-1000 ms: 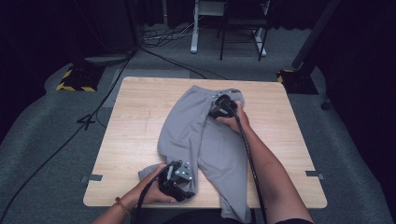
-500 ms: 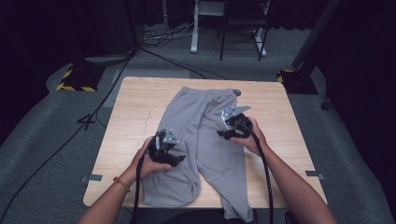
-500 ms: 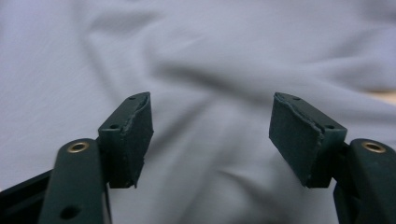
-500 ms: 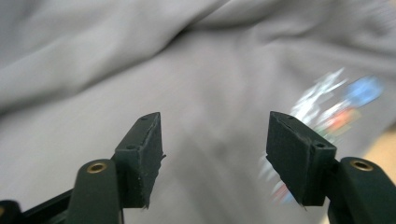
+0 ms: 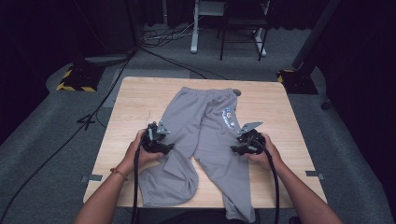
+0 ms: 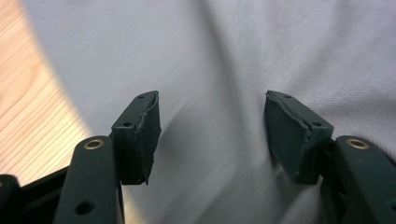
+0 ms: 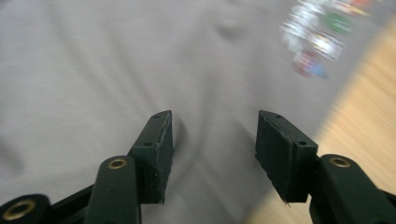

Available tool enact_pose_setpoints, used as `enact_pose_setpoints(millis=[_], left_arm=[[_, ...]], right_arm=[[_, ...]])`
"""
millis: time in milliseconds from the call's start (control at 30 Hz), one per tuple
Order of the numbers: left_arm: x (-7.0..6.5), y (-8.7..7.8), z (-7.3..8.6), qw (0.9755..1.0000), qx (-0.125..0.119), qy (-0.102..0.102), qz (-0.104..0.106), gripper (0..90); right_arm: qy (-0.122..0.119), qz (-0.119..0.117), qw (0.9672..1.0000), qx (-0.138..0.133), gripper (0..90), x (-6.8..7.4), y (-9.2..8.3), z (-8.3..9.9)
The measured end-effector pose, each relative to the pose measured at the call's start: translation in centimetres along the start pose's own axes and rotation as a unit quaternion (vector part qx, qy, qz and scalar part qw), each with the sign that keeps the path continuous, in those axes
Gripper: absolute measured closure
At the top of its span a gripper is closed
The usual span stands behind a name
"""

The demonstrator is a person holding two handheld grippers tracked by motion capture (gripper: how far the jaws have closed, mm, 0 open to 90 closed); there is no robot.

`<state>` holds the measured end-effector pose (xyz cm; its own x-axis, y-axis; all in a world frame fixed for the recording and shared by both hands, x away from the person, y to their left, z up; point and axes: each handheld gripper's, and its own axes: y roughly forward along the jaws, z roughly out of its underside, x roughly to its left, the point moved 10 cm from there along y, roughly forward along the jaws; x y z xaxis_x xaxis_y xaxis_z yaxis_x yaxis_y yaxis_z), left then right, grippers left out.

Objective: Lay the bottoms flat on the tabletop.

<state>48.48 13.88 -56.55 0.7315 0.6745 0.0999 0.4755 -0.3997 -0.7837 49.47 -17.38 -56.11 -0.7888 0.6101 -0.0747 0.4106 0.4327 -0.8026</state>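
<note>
Grey sweatpants (image 5: 205, 126) lie flat on the wooden table (image 5: 135, 102), waistband at the far side and the two legs spread toward me. A coloured print (image 5: 229, 117) marks the right hip. My left gripper (image 5: 167, 148) hovers at the outer edge of the left leg. Its jaws are open and have just been closing, with grey cloth (image 6: 233, 56) under the gap (image 6: 212, 135) and neither pad pressing on it. My right gripper (image 5: 236, 149) sits at the outer side of the right leg. It is also open (image 7: 214, 149) and has just been closing over cloth (image 7: 93, 60), not pinching.
The right trouser leg hangs over the table's near edge (image 5: 240, 212). Bare wood shows beside both legs (image 6: 28, 116) (image 7: 369, 107). On the grey floor behind are cables (image 5: 168, 39), a chair and desk legs (image 5: 243, 32), and yellow-black striped bases (image 5: 74, 79).
The left hand moved from the near hem up to the left leg's edge. The right hand came back from the waistband to mid-table. The bunched trousers now lie spread with both legs apart.
</note>
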Motion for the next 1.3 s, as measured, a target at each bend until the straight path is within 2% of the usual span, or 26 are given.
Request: enact_pose_setpoints(millis=[100, 167, 333, 367, 400, 500, 533, 567, 600, 633, 700, 733, 767, 800, 867, 933, 1000, 1067, 1133, 1167, 1200, 1267, 1300], left_arm=[[1.2, -0.6, 1.2, 0.9995, 0.0, -0.031, 0.006, 39.1], [1.7, -1.0, 1.8, 0.9993, -0.001, -0.037, 0.011, 38.9], [1.9, -2.1, 3.3, 0.9979, 0.015, -0.06, 0.022, 38.3], [1.9, -2.3, 3.6, 0.9977, 0.013, -0.063, 0.022, 38.2], [1.8, -2.5, 3.9, 0.9983, 0.012, -0.053, 0.019, 37.3], [1.1, -3.0, 4.4, 0.9979, 0.008, -0.058, 0.026, 35.0], [0.9, -3.1, 4.5, 0.9978, 0.01, -0.061, 0.025, 31.8], [0.7, -3.3, 4.5, 0.9975, 0.007, -0.064, 0.029, 29.8], [0.3, -3.7, 4.2, 0.9968, -0.006, -0.069, 0.04, 28.8], [0.0, -4.1, 3.9, 0.9966, -0.024, -0.066, 0.044, 28.5], [-0.9, -4.8, 3.6, 0.9972, -0.035, -0.047, 0.046, 27.9], [-1.5, -5.0, 3.5, 0.9975, -0.038, -0.035, 0.049, 26.3], [-2.2, -5.1, 3.5, 0.9967, -0.045, -0.033, 0.058, 25.2], [-2.9, -5.2, 3.5, 0.9964, -0.047, -0.027, 0.065, 25.5], [-4.3, -5.1, 3.9, 0.9968, -0.041, -0.017, 0.067, 25.2], [-5.6, -5.1, 4.3, 0.9961, -0.04, -0.007, 0.079, 24.7], [-6.5, -5.1, 4.7, 0.9961, -0.035, 0.002, 0.081, 24.2], [-7.2, -5.0, 5.1, 0.9956, -0.026, 0.002, 0.09, 24.2], [-7.6, -4.7, 5.7, 0.9968, -0.009, 0.01, 0.079, 23.0], [-7.8, -4.8, 5.7, 0.9971, -0.014, 0.016, 0.074, 22.2], [-7.9, -4.9, 5.9, 0.9972, -0.009, 0.014, 0.074, 22.5], [-8.3, -5.1, 6.0, 0.9973, -0.009, 0.009, 0.072, 22.4], [-8.5, -5.1, 6.1, 0.9974, -0.01, 0.01, 0.071, 22.4]], right_arm=[[0.024, 0.012, 0.9996, 0.0, 46.6, -2.1, -0.8, 1.4], [0.036, 0.04, 0.9985, 0.001, 46.6, -3.7, -1.4, 2.3], [0.064, 0.085, 0.9943, 0.01, 46.1, -7.1, -2.6, 4.1], [0.068, 0.09, 0.9935, 0.012, 45.6, -7.7, -2.8, 4.5], [0.076, 0.099, 0.9921, 0.012, 44.0, -8.2, -2.9, 4.7], [0.084, 0.112, 0.99, 0.019, 41.1, -8.7, -3.3, 5.1], [0.081, 0.108, 0.9908, 0.014, 42.2, -8.3, -3.5, 5.0], [0.079, 0.1, 0.9918, 0.003, 42.0, -7.8, -3.9, 4.8], [0.072, 0.092, 0.9931, -0.009, 42.0, -7.0, -4.4, 4.4], [0.063, 0.083, 0.9943, -0.022, 42.4, -6.2, -5.0, 3.9], [0.046, 0.046, 0.9965, -0.053, 44.3, -3.8, -6.2, 2.8], [0.039, 0.034, 0.9969, -0.06, 44.4, -2.5, -6.7, 2.5], [0.025, 0.02, 0.9978, -0.058, 44.3, -1.0, -6.9, 2.3], [0.009, -0.004, 0.9985, -0.054, 44.3, 0.8, -7.1, 2.3], [-0.021, -0.026, 0.9985, -0.043, 44.3, 3.9, -7.2, 2.7], [-0.044, -0.07, 0.9958, -0.039, 44.1, 7.2, -7.3, 3.4], [-0.069, -0.088, 0.9932, -0.031, 43.9, 9.9, -7.1, 4.0], [-0.095, -0.116, 0.9886, -0.012, 43.1, 12.1, -6.8, 4.8], [-0.121, -0.125, 0.9847, -0.001, 43.5, 13.2, -6.4, 5.2], [-0.127, -0.134, 0.9828, 0.01, 47.2, 13.6, -6.1, 5.5], [-0.125, -0.136, 0.9825, 0.021, 49.0, 13.9, -5.9, 5.8], [-0.139, -0.13, 0.9816, 0.016, 51.6, 14.3, -5.8, 6.0], [-0.145, -0.126, 0.9812, 0.017, 56.6, 14.4, -5.8, 6.0]])
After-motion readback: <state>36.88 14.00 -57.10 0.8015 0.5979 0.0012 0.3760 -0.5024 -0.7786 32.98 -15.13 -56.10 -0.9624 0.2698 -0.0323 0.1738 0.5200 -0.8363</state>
